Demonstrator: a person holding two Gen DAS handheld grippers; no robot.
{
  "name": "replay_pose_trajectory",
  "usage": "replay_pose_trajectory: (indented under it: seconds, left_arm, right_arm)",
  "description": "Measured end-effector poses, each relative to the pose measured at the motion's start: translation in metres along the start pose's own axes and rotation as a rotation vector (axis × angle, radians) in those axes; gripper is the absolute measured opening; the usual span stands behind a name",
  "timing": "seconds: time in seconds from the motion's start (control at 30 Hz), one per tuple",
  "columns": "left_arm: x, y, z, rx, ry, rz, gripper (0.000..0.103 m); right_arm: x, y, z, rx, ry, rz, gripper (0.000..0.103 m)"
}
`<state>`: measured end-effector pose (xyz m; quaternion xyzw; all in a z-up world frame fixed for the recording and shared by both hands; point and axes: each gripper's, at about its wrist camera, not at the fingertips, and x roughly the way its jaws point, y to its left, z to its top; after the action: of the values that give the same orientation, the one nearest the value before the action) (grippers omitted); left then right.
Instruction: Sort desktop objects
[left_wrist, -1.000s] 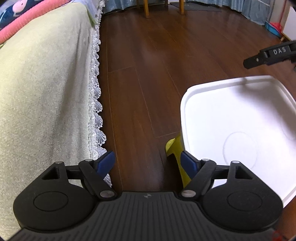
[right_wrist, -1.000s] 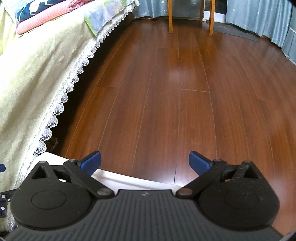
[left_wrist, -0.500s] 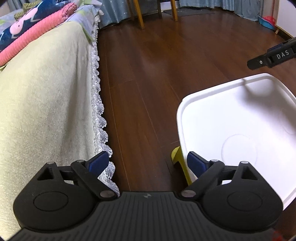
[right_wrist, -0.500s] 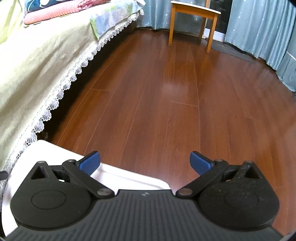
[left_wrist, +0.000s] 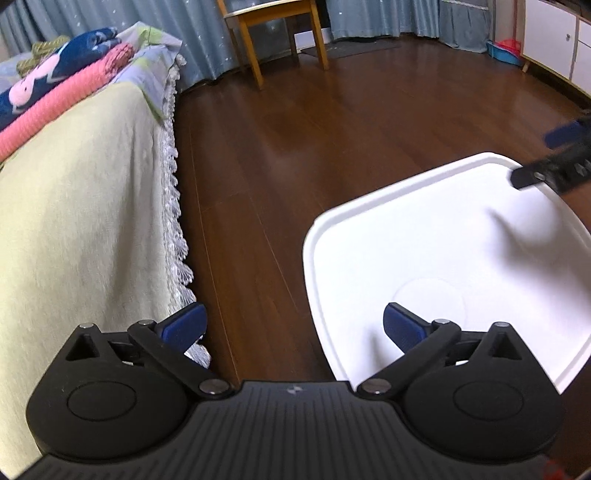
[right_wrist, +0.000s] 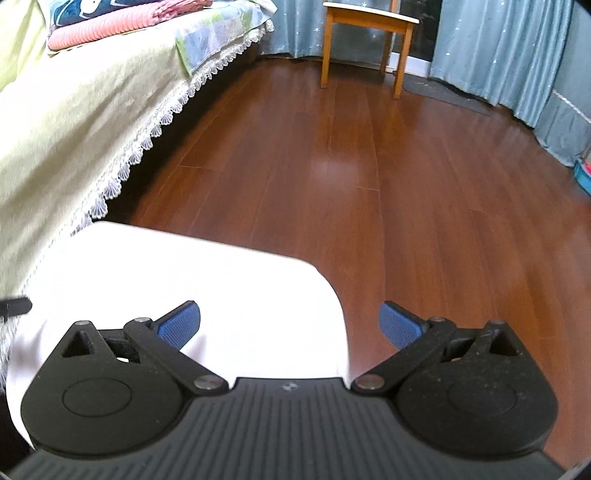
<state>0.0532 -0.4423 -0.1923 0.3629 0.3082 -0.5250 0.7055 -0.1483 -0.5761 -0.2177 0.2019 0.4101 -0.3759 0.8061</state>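
A white plastic bin (left_wrist: 461, 236) with rounded corners stands on the wooden floor, and nothing shows inside it. My left gripper (left_wrist: 293, 325) hangs open over the bin's near left edge, with nothing between its blue pads. The right gripper (left_wrist: 554, 162) shows at the bin's far right corner. In the right wrist view the bin (right_wrist: 207, 273) fills the lower left. My right gripper (right_wrist: 290, 325) is open and empty above its near right corner, and a black tip of the left gripper (right_wrist: 14, 306) pokes in at the left edge.
A bed with a pale green cover (left_wrist: 74, 221) and white lace trim (left_wrist: 173, 206) runs along the left, close to the bin. Folded pink and blue blankets (left_wrist: 55, 85) lie on it. A wooden chair (right_wrist: 365, 37) stands by blue curtains. Brown floorboards (right_wrist: 406, 184) stretch ahead.
Both views have tilted up and drawn back, so the chair and curtains now show. The yellow thing at the bin's near edge is out of sight. More of the bin fills the right view.
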Motion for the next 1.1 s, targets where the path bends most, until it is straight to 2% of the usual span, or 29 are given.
replay_pose_trajectory:
  seconds: [0.2,0.37,0.47,0.63,0.8,1.1]
  left_arm:
    - [-0.023,-0.02,-0.007,0.025,-0.038,-0.017,0.102]
    - [-0.046,-0.043,-0.018,0.06,-0.073,-0.07,0.102]
    - [-0.059,-0.055,-0.028,0.054,-0.067,-0.088,0.102]
    - [-0.088,-0.076,-0.052,-0.007,-0.065,-0.102,0.102]
    - [-0.109,-0.087,-0.079,-0.1,-0.07,-0.067,0.102]
    - [-0.138,-0.116,-0.107,-0.167,-0.053,-0.067,0.102]
  right_arm:
    - [-0.038,-0.021,-0.044,0.094,-0.006,-0.018,0.102]
    - [-0.066,-0.029,-0.08,0.139,0.02,-0.042,0.102]
    - [-0.082,-0.03,-0.098,0.168,0.032,-0.045,0.102]
    - [-0.108,-0.027,-0.118,0.177,0.022,-0.045,0.102]
    - [-0.123,-0.018,-0.134,0.153,0.045,-0.04,0.102]
    - [-0.144,-0.002,-0.16,0.135,0.07,-0.034,0.102]
